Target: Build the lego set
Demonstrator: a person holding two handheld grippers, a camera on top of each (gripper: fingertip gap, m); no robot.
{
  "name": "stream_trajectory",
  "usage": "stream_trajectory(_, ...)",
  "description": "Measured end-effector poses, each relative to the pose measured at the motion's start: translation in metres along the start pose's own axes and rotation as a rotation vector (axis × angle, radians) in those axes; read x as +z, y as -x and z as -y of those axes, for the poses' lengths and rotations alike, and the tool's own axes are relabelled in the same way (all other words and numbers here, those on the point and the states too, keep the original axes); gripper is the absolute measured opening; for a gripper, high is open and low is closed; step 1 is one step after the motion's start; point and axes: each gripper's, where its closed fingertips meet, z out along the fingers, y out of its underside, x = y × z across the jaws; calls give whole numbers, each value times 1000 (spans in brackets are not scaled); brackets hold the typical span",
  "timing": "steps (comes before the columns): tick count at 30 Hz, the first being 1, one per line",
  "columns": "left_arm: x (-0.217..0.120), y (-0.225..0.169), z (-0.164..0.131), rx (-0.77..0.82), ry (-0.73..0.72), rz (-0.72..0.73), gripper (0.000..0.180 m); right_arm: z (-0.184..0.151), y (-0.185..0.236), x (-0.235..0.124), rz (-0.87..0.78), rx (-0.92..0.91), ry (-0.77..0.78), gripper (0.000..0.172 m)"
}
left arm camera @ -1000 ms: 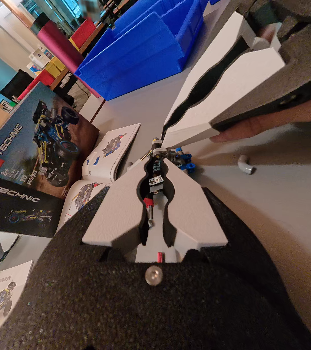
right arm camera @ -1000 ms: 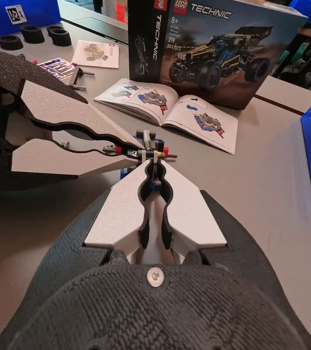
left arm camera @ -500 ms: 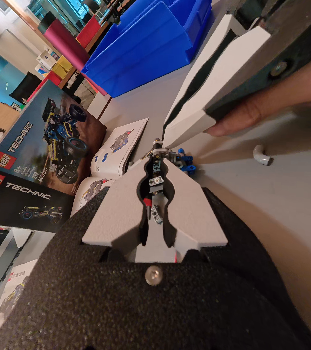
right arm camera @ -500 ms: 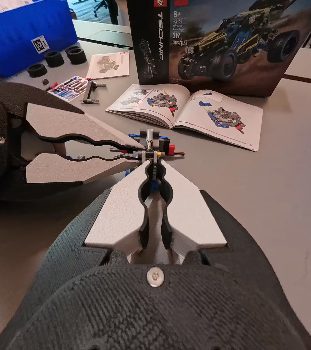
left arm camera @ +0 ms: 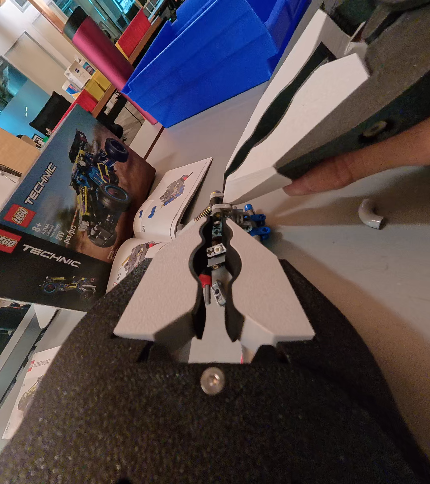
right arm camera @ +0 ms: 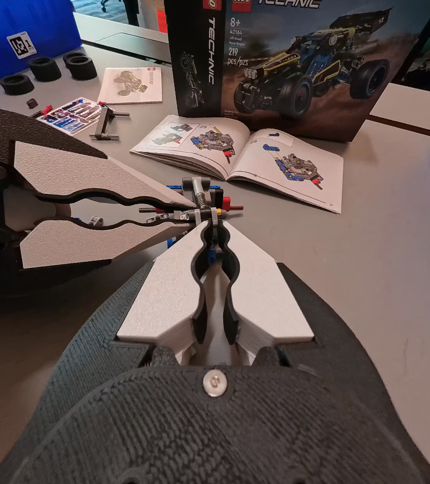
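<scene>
A small grey, blue and red toy-brick assembly [right arm camera: 203, 201] with a spring shock sits just above the grey table [right arm camera: 339, 262]. My left gripper [left arm camera: 219, 222] is shut on its grey bar end; it also shows in the right wrist view [right arm camera: 187, 214], coming in from the left. My right gripper [right arm camera: 212, 222] is shut on the assembly's light grey lower part; in the left wrist view its white fingers [left arm camera: 250, 183] come in from the upper right and meet the assembly [left arm camera: 224, 212]. A person's hand [left arm camera: 339, 172] shows under the right gripper.
An open instruction booklet [right arm camera: 237, 157] and the toy set's box [right arm camera: 287, 65] stand behind. Black tyres [right arm camera: 43, 69], a sticker sheet [right arm camera: 70, 115], a closed booklet [right arm camera: 132, 86] and a grey axle frame [right arm camera: 106, 125] lie at left. Blue bins [left arm camera: 208, 60] stand beyond. A grey elbow piece [left arm camera: 370, 217] lies loose. Both grippers' tips are close together, under 4 cm apart. Between my right fingertips and the grey elbow piece [left arm camera: 370, 217] there is roughly 9 cm.
Both grippers keep their hold on the assembly. The right wrist view has dropped lower and closer to the box and booklet; the left gripper has tilted a little.
</scene>
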Motion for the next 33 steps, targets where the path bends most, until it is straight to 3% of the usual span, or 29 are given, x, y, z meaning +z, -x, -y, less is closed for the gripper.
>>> stream_trajectory(1,0,0,0,-7,-1,-2,3,0,0,0,1,2,1,1)
stream_trajectory(18,-1,2,-2,-64,-16,-20,4,1,2,3,44,55,3,0)
stream_trajectory(27,-3,5,-2,25,-40,41,8,0,6,3,92,67,10,1)
stream_trajectory(33,-3,3,-2,77,-46,6,4,-1,6,3,93,53,18,1)
